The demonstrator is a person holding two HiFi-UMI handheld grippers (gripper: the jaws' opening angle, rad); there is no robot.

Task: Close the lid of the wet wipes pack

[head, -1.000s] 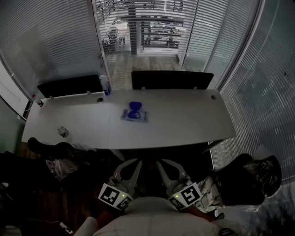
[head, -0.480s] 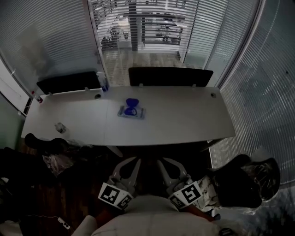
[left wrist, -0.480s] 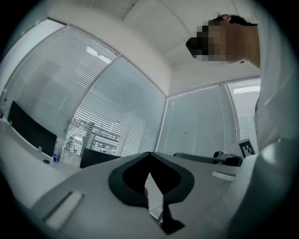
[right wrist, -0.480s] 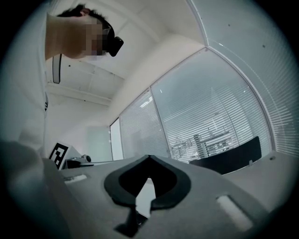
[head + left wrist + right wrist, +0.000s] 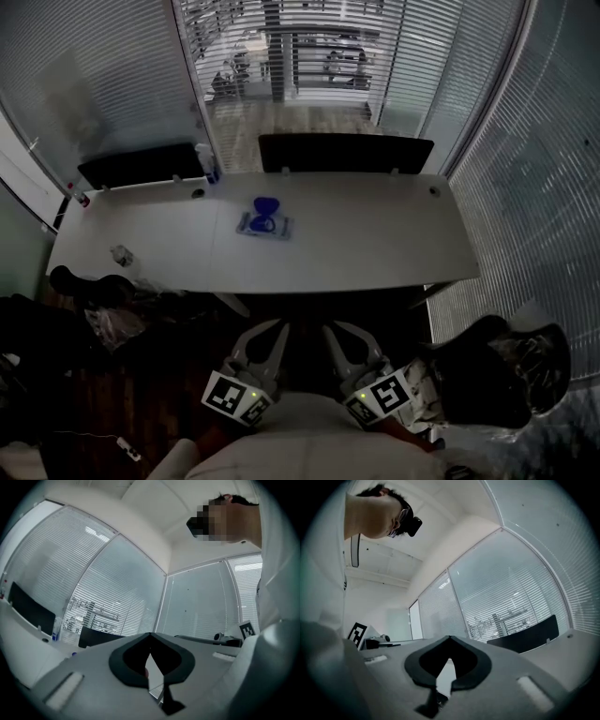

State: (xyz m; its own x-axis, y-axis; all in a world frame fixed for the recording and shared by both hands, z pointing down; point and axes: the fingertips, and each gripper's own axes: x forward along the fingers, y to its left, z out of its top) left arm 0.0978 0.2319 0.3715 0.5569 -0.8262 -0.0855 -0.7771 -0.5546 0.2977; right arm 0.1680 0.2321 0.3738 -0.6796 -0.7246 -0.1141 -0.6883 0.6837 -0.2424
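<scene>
The wet wipes pack (image 5: 263, 225) lies flat on the long white table (image 5: 375, 244), left of its middle, with its blue lid (image 5: 266, 207) standing open at the far side. Both grippers are low in the head view, close to my body and short of the table's near edge, well apart from the pack. My left gripper (image 5: 272, 330) has its jaws together with nothing in them, as the left gripper view (image 5: 150, 635) also shows. My right gripper (image 5: 336, 332) is likewise shut and empty (image 5: 450, 639). The pack does not appear in either gripper view.
Two dark screens (image 5: 345, 153) (image 5: 141, 165) stand along the table's far edge, with a bottle (image 5: 203, 159) between them. A small crumpled object (image 5: 122, 255) lies at the table's left end. Black chairs draped in plastic stand at left (image 5: 94, 295) and right (image 5: 497, 375). Blinded glass walls surround the room.
The table and pack have drifted slightly left and up in the head view. Both grippers stay low by my body, shut and empty.
</scene>
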